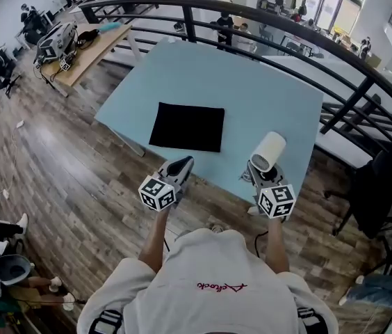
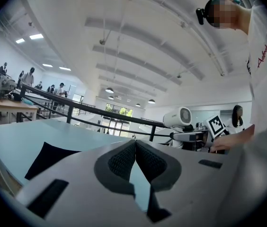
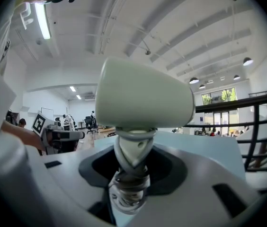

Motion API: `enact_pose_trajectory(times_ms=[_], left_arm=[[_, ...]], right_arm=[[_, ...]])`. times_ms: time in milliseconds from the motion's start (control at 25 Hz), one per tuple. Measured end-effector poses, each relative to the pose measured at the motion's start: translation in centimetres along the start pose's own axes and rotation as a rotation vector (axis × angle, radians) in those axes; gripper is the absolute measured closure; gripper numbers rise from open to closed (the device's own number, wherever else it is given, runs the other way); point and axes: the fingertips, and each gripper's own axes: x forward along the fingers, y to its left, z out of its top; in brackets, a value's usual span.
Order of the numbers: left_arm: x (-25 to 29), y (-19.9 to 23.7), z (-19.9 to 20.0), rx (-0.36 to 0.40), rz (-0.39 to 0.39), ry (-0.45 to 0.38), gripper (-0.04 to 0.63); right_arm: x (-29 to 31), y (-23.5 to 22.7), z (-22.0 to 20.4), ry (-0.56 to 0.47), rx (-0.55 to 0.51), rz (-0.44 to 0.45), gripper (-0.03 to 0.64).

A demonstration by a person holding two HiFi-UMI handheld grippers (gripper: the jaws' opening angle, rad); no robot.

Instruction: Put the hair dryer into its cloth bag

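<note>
A black cloth bag [image 1: 187, 126] lies flat on the light blue table [image 1: 251, 96], seen also as a dark patch in the left gripper view, the bag [image 2: 46, 157]. My right gripper [image 1: 257, 174] is shut on the pale hair dryer [image 1: 267, 152], whose handle with its cord wound round sits between the jaws while the barrel [image 3: 143, 96] stands above them. My left gripper [image 1: 181, 166] is shut and empty, its pads [image 2: 124, 162] pressed together, at the table's near edge just below the bag. The hair dryer [image 2: 180, 117] also shows to the right in the left gripper view.
A black curved railing [image 1: 286, 30] runs behind the table. A wooden bench [image 1: 85, 51] with equipment stands at the far left. A dark chair [image 1: 384, 186] is at the right. Wood floor lies under me, and people stand at the back.
</note>
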Motion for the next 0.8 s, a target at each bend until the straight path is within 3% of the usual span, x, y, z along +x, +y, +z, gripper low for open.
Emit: enact_pose_trajectory(times_ms=[440, 800], left_arm=[[2.5, 2.8, -2.1, -0.013, 0.026, 0.063, 0.586], [9.6, 7.0, -4.2, -0.03, -0.015, 0.136, 0.586]], right_arm=[[3.3, -0.1, -1.9, 0.056, 0.019, 0.031, 0.448], [7.6, -2.8, -1.6, 0.083, 0.019, -0.019, 0.449]])
